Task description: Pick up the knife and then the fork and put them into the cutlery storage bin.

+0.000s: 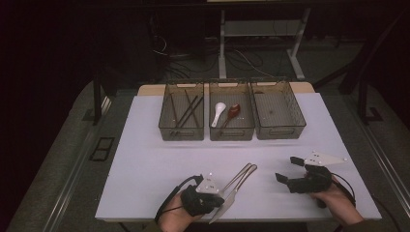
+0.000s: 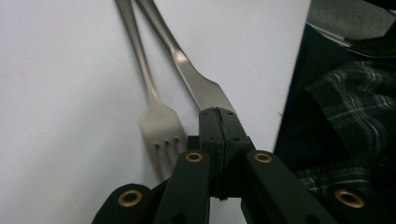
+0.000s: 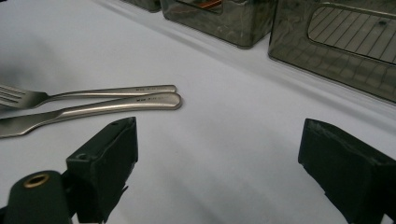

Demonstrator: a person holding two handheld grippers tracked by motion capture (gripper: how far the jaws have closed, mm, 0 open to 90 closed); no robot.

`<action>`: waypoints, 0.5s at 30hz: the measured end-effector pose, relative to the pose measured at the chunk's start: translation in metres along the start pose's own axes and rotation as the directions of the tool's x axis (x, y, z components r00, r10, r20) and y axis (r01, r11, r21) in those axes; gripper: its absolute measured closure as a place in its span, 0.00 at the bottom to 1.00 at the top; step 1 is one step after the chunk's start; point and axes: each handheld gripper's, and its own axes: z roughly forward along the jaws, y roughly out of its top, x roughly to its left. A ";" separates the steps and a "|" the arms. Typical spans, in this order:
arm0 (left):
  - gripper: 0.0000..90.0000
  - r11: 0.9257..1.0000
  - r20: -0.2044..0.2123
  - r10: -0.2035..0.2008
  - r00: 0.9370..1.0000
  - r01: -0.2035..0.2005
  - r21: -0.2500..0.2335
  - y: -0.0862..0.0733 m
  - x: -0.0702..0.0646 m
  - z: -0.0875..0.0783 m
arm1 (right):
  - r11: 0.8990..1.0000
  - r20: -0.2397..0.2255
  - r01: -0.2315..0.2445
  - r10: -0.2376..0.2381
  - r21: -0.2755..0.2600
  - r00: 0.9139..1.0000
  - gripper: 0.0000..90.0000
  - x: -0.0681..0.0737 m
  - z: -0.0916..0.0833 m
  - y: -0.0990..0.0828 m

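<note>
dim room — white table point(image 1: 145, 159), grey floor point(image 1: 58, 179), desk legs point(image 1: 222, 43) behind

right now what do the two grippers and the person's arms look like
Both grippers are matte black with blocky jaws; the left gripper and right gripper each carry a pale grey three-cornered plate and trail a black cable. Brass-coloured rivets dot the linkages. A dark plaid sleeve shows beside the left jaws.

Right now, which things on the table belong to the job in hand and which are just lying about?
In the job: steel fork, steel table knife, left tongs shut beside them, right tongs open, empty right-hand smoky bin.

Lying about: white spoon, brown spoon, dark chopsticks, each already binned.
</note>
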 end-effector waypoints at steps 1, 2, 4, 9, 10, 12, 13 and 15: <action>0.98 1.000 -0.011 0.002 1.000 -0.002 0.013 -0.001 -0.001 0.001 | 1.000 0.000 0.000 0.000 0.000 1.000 0.13 0.000 0.000 0.000; 0.98 1.000 -0.022 0.007 1.000 -0.007 0.022 -0.001 0.000 0.001 | 1.000 0.000 -0.001 0.001 0.000 1.000 0.13 0.000 0.000 0.000; 0.98 0.999 -0.047 0.016 0.999 -0.015 0.033 -0.002 0.001 0.001 | 1.000 -0.001 0.000 0.000 0.000 1.000 0.13 0.000 0.000 0.000; 0.98 0.999 -0.100 0.014 0.995 -0.009 0.045 -0.003 0.007 0.000 | 1.000 0.000 0.001 -0.001 0.000 1.000 0.13 0.000 0.000 0.000; 0.98 0.999 -0.112 0.016 0.994 -0.011 0.045 -0.004 0.010 0.000 | 1.000 0.000 0.002 -0.002 0.000 1.000 0.13 0.000 0.001 0.000; 0.98 0.999 -0.129 0.008 0.992 -0.002 0.044 -0.004 0.016 -0.002 | 1.000 0.000 0.002 -0.002 0.001 1.000 0.13 0.000 0.001 0.000; 0.98 0.999 -0.140 0.003 0.990 0.003 0.043 -0.005 0.018 -0.003 | 1.000 0.001 0.003 -0.003 0.001 1.000 0.13 0.000 0.000 0.000; 0.98 0.999 -0.158 -0.001 0.988 0.007 0.039 -0.005 0.025 -0.005 | 1.000 0.000 0.001 -0.001 0.001 1.000 0.13 0.000 0.000 0.000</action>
